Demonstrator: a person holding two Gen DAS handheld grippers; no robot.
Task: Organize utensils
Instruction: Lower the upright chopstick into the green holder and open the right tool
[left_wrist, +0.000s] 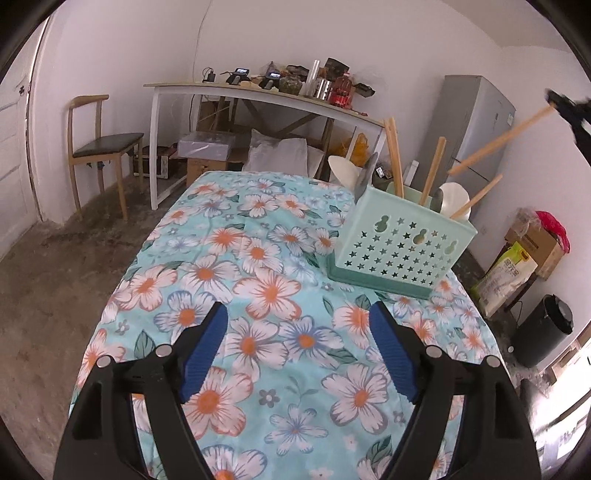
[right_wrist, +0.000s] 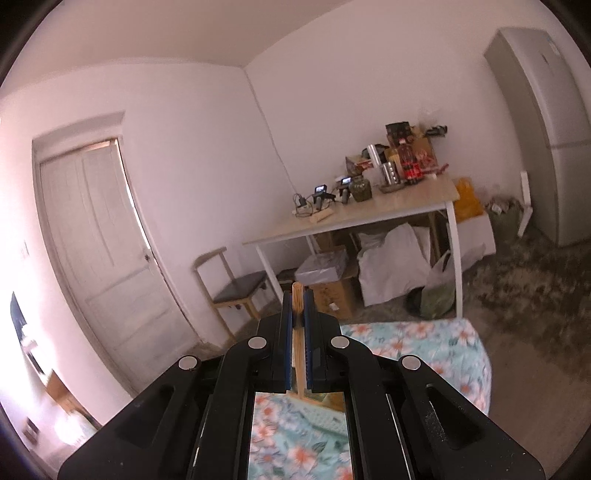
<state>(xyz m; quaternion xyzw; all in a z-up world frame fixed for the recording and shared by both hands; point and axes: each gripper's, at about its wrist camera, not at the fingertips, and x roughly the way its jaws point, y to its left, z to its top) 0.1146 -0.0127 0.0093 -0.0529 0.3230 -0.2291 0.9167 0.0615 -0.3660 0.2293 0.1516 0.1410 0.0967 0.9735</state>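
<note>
A mint green utensil basket (left_wrist: 397, 245) with star-shaped holes stands on the floral cloth at the right. It holds white spoons, a metal utensil and several wooden chopsticks (left_wrist: 395, 158). My left gripper (left_wrist: 297, 323) is open and empty, low over the cloth in front of the basket. My right gripper (right_wrist: 298, 302) is shut on a wooden chopstick (right_wrist: 297, 332). In the left wrist view the right gripper (left_wrist: 565, 107) is high at the right edge, holding that chopstick (left_wrist: 498, 142) slanted above the basket.
The floral-clothed table (left_wrist: 258, 295) fills the foreground. Behind it stands a white desk (left_wrist: 258, 92) with bottles and clutter, a wooden chair (left_wrist: 99, 147) at left, a grey fridge (left_wrist: 476, 125), and bags and a black bin (left_wrist: 543, 328) at right.
</note>
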